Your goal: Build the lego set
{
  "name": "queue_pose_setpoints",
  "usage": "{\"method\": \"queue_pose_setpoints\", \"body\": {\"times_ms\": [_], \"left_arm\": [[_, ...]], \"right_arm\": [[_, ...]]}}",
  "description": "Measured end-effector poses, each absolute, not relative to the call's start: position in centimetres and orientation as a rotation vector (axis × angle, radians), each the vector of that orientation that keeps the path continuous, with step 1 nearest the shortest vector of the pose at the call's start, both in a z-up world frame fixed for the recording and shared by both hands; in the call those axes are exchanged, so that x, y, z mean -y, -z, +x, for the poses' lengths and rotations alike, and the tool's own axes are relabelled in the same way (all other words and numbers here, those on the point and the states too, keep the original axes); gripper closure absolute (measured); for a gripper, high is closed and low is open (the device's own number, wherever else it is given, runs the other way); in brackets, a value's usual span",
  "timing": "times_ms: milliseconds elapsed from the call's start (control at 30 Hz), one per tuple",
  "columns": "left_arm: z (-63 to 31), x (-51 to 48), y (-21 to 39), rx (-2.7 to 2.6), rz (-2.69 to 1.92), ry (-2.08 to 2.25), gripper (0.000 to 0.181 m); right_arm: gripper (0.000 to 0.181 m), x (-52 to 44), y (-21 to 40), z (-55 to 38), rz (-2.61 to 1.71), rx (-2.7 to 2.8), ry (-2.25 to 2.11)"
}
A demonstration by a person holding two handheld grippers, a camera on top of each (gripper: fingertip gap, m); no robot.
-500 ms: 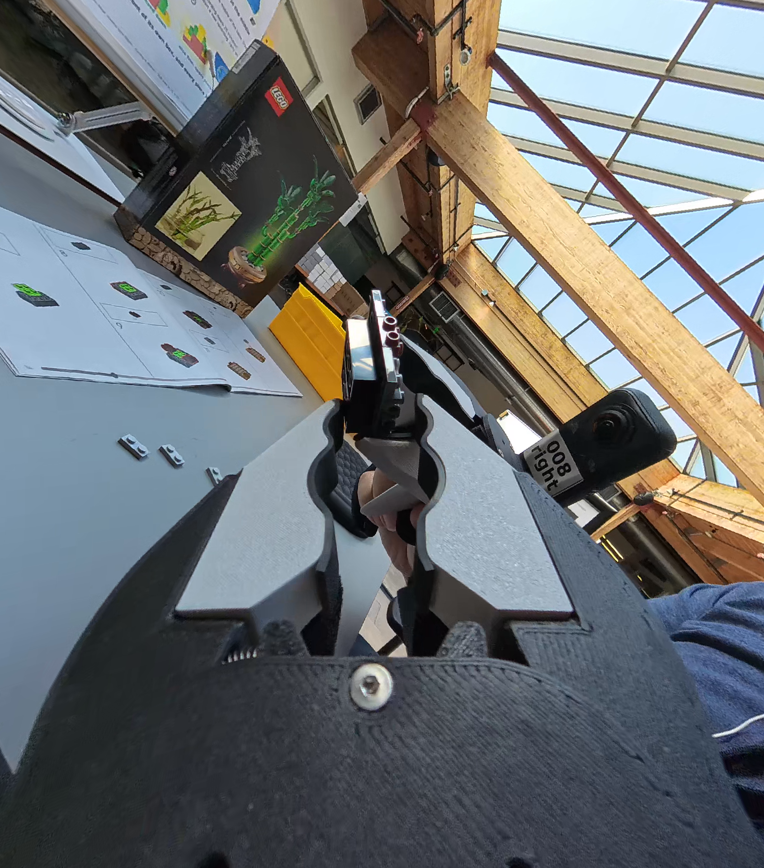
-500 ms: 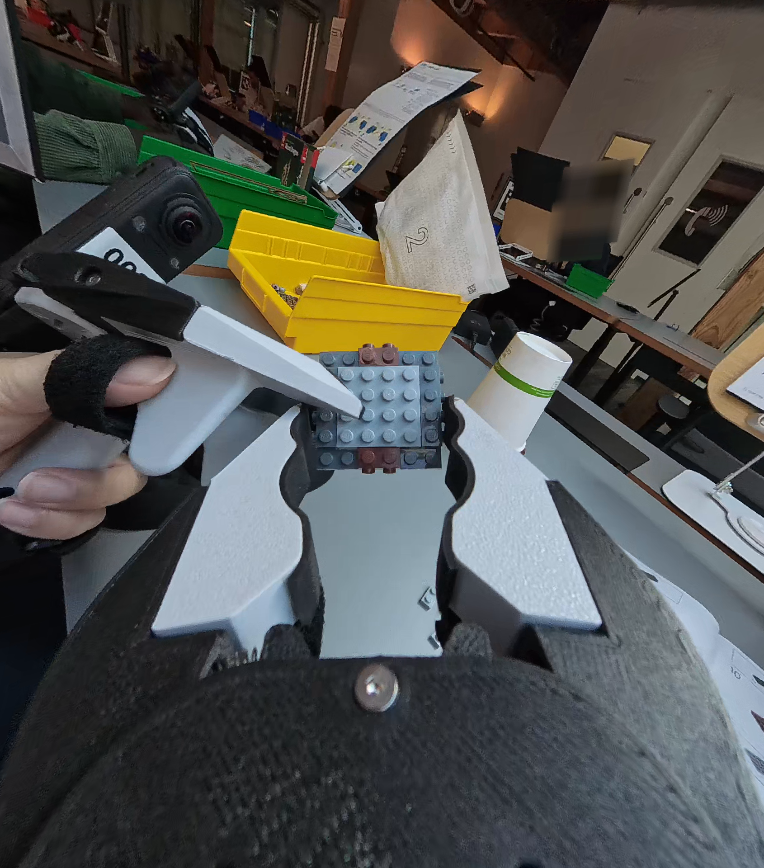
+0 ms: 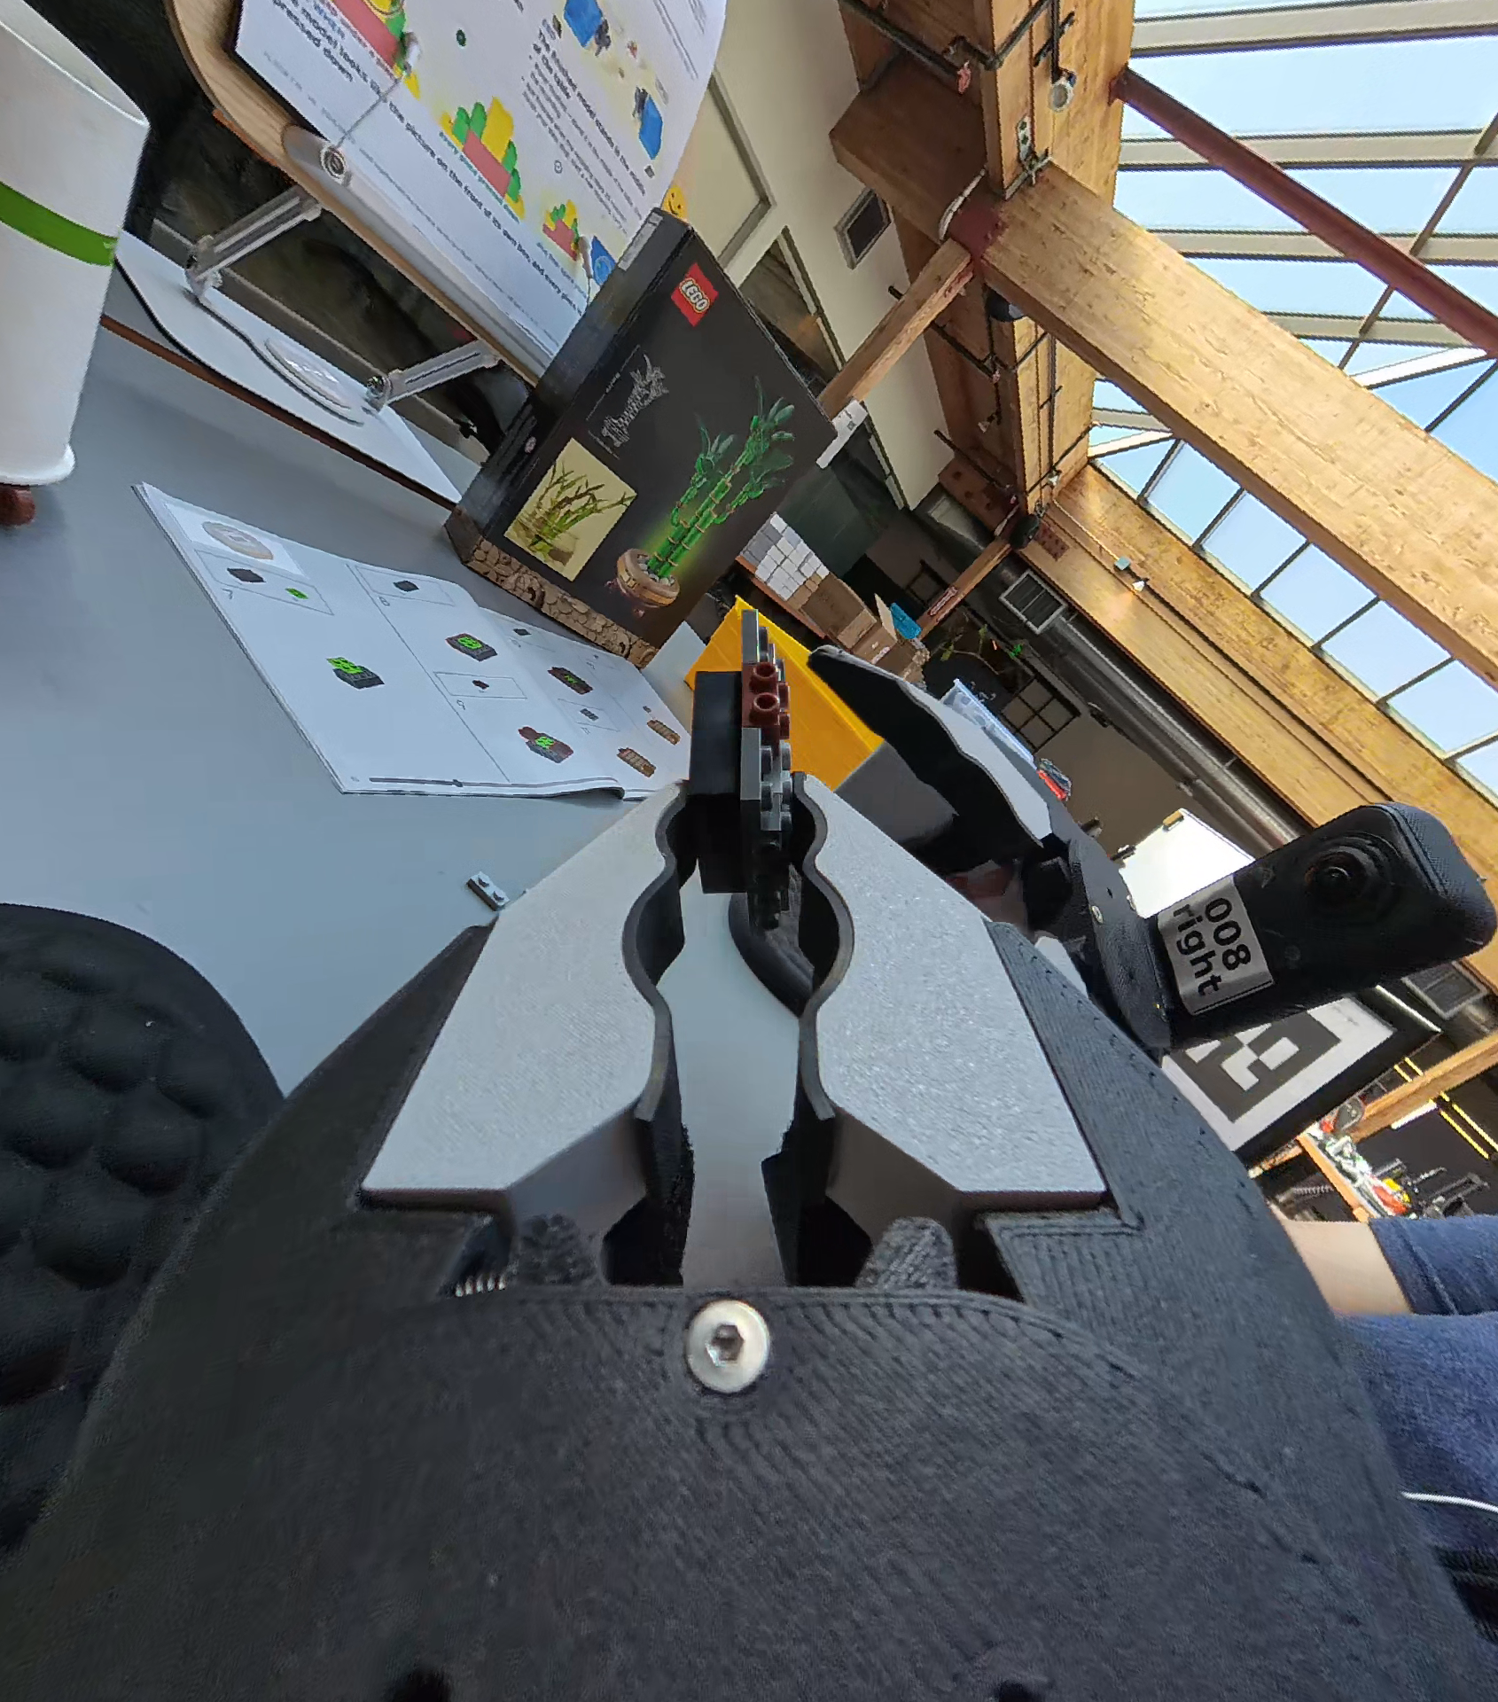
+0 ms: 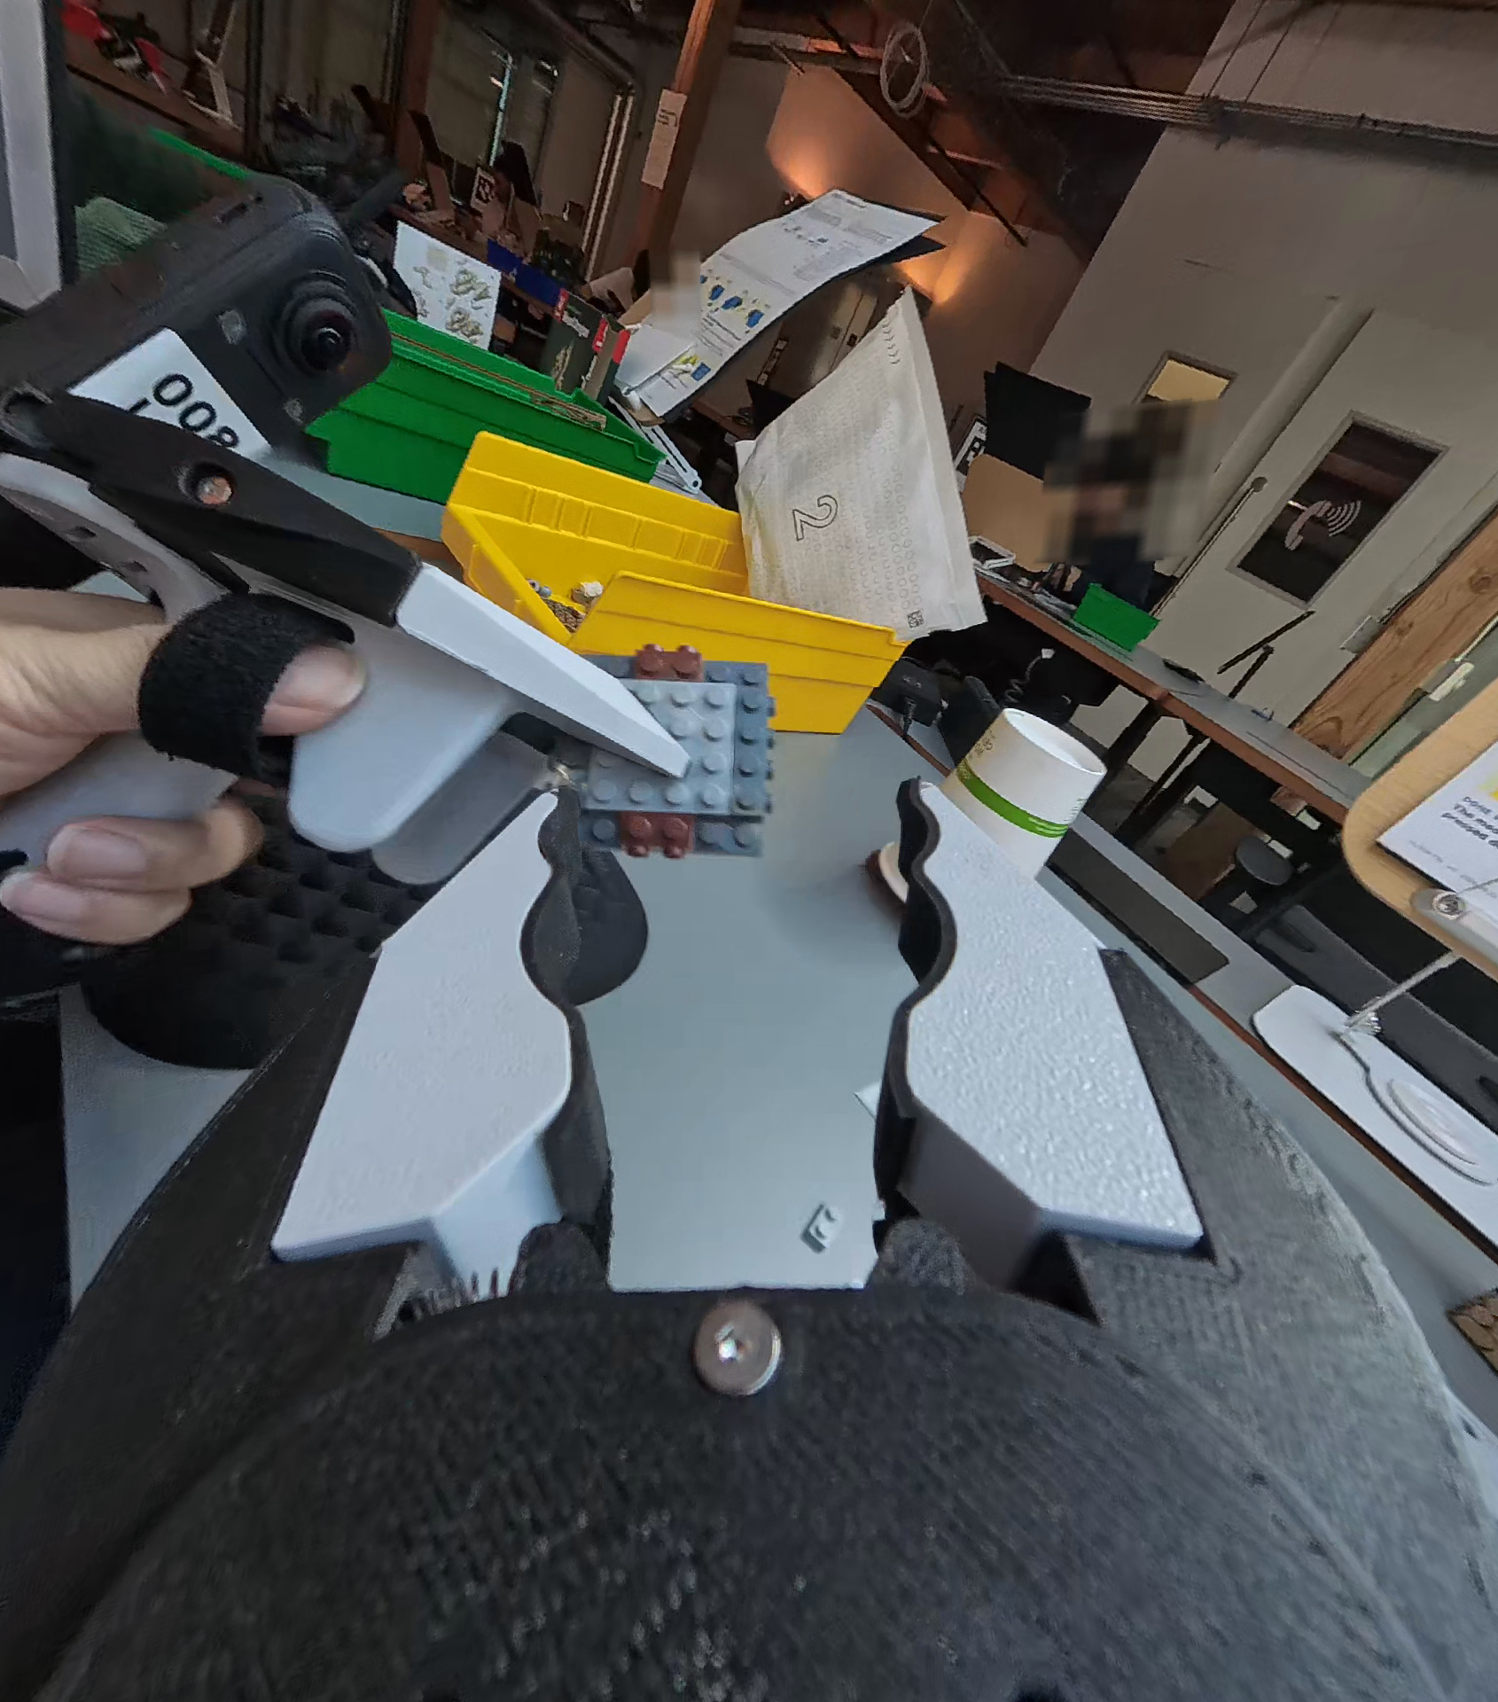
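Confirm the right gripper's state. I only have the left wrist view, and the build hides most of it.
Observer: The right gripper is open, jaws wide apart, nothing between them.
Operator: The build is edge-on for me. What's on its face?
Observer: The lego assembly shows a grey studded face, with one brown piece at the top edge and a second brown piece at the bottom edge.
Operator: How does the left one hold it?
Observer: The left gripper is shut on it, and one finger lies across the studded face, its tip near the middle.
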State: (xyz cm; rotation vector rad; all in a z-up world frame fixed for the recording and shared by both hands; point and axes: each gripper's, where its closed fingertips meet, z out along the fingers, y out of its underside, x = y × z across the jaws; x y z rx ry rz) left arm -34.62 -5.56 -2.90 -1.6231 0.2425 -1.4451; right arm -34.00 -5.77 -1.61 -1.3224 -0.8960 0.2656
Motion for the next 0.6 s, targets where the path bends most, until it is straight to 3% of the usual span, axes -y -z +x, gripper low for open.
{"method": "queue_pose_setpoints", "body": {"times_ms": [33, 100, 333, 600], "left_arm": [[-35.2, 5.5, 2.9, -0.241, -1.632, 1.423, 0.164], [-36.1, 5.5, 3.0, -0.27, -1.66, 1.348, 0.164], [-36.5, 6.1, 4.6, -0.449, -1.84, 1.149, 0.163], [-35.6, 7.6, 6.2, -0.612, -1.981, 1.101, 0.163]], "right_arm": [[0.114, 5.7, 1.2, -33.0, -1.32, 0.904, -0.261], [0.136, 5.1, 2.3, -31.0, -1.412, 0.987, -0.273], [0.143, 1.7, 12.0, -26.0, -1.754, 1.58, -0.231], [0.147, 0.1, 15.2, -26.1, -1.834, 1.992, -0.184]]}}
